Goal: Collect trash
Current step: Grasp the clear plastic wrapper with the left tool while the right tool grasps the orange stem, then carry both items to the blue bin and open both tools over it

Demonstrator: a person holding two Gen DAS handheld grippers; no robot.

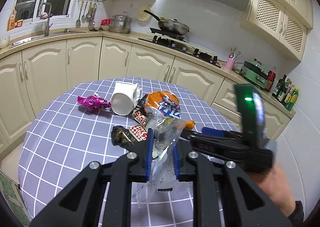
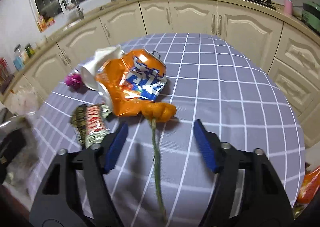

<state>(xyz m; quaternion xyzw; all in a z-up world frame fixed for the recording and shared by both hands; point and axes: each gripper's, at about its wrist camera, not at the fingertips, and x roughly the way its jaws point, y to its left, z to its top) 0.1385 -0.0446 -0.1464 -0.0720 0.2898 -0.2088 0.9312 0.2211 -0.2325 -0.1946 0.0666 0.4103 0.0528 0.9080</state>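
My left gripper (image 1: 162, 137) is shut on a clear plastic wrapper (image 1: 164, 133) and holds it above the table. Behind it lie a crushed orange can (image 1: 164, 103), a white paper cup (image 1: 125, 99) on its side, a magenta foil wrapper (image 1: 93, 103) and a black and red-white checked snack wrapper (image 1: 128, 135). My right gripper (image 2: 160, 127) is open, its jaws on either side of a wilted orange flower (image 2: 160, 113) with a long green stem. The can (image 2: 130, 83), cup (image 2: 96, 69) and checked wrapper (image 2: 93, 125) lie left of it. The right gripper also shows in the left wrist view (image 1: 220, 141).
The round table has a purple checked cloth (image 2: 220, 97). Cream kitchen cabinets (image 1: 120, 59) curve round behind it, with a sink, stove and pans on the counter. An orange packet (image 2: 309, 189) shows at the right edge of the right wrist view.
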